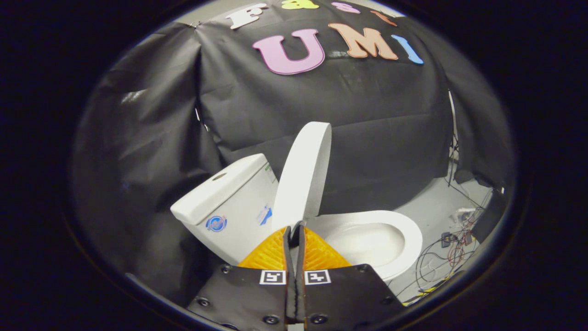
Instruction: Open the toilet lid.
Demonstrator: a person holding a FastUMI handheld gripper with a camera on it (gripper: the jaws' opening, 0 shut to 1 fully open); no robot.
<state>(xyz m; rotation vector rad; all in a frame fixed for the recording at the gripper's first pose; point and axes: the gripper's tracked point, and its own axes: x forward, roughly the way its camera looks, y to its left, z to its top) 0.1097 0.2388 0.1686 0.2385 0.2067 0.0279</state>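
Note:
A white toilet stands just ahead of my gripper (294, 228). Its lid (303, 172) is raised, standing nearly upright and leaning toward the white tank (229, 202) behind it. The seat ring and the open bowl (374, 241) lie to the right of the fingers. My fingers are pressed together with only a thin slit between them and nothing held; their tips sit just below the lid's lower edge, close to the hinge end of the seat.
Black cloth walls close in behind and to the left of the toilet. On the grey floor to the right of the bowl lies a tangle of cables (448, 250) with small devices.

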